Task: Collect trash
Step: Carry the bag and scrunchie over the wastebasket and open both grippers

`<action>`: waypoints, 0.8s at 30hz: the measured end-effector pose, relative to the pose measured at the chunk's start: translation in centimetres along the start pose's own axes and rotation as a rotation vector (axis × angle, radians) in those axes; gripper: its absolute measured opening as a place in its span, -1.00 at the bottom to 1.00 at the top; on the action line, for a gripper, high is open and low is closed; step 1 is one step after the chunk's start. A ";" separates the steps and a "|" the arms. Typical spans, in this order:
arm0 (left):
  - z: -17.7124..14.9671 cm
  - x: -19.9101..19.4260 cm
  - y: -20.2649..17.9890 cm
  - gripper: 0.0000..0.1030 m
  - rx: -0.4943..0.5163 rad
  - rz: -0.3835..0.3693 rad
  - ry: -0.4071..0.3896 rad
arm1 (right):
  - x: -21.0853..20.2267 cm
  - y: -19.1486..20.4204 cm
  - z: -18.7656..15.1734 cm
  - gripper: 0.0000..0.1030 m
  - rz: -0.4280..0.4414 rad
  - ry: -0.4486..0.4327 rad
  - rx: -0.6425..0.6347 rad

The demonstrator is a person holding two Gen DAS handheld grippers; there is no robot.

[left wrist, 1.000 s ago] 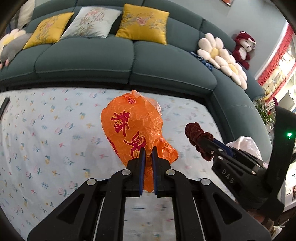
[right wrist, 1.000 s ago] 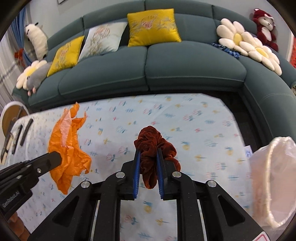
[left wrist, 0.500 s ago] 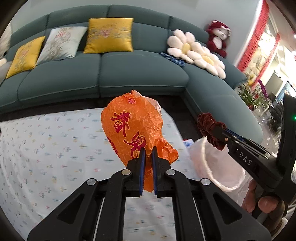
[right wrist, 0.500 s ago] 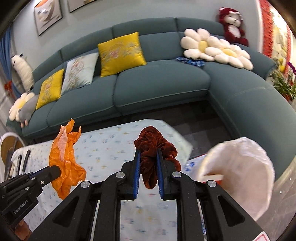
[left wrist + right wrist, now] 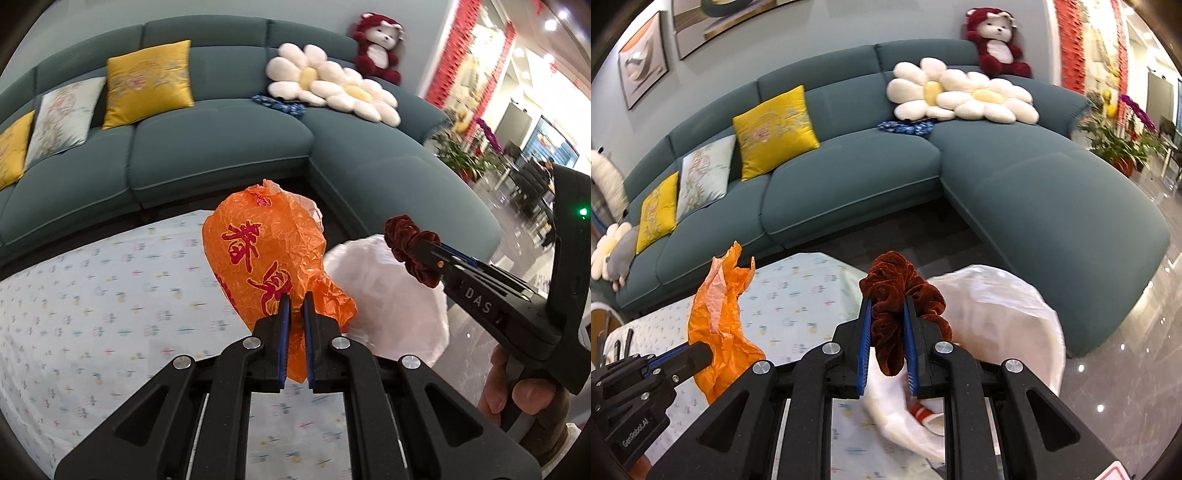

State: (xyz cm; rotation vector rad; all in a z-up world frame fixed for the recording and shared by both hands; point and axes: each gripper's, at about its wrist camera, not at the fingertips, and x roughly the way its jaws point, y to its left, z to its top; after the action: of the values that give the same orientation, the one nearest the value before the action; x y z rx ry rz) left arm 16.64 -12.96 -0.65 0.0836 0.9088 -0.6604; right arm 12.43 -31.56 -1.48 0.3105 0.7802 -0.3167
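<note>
My left gripper (image 5: 294,301) is shut on a crumpled orange plastic bag with red characters (image 5: 266,254), held in the air above the table's right end; the bag also shows in the right wrist view (image 5: 720,317). My right gripper (image 5: 886,310) is shut on a dark red velvet scrunchie (image 5: 897,295), seen from the left wrist view (image 5: 410,243) just right of the orange bag. A white trash bag (image 5: 1008,325) stands open beside the table end, right below and beyond the scrunchie; it also shows in the left wrist view (image 5: 388,295). Something red and white lies inside it.
The table wears a pale flower-print cloth (image 5: 92,288). A teal corner sofa (image 5: 849,177) wraps behind and to the right, with yellow cushions (image 5: 772,129), flower pillows and a red teddy bear (image 5: 993,40). Glossy floor (image 5: 1126,369) lies right of the bag.
Both grippers have swung right past the table's end with their loads. The white trash bag has come close, now under the scrunchie and behind the orange bag.
</note>
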 end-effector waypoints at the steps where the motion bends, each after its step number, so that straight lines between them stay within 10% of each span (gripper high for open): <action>1: 0.0 0.3 -0.7 -0.87 0.008 -0.006 0.004 | 0.0 -0.7 -0.1 -0.71 -0.005 0.002 0.007; 24: -1.6 5.5 -7.6 -0.86 0.080 -0.085 0.086 | 0.7 -7.5 -1.6 -0.71 -0.054 0.027 0.075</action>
State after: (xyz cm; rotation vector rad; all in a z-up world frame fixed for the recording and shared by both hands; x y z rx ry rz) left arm 13.63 -21.26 -4.23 0.1466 0.9726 -0.7772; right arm 8.98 -37.89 -4.19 0.3658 0.8050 -0.3938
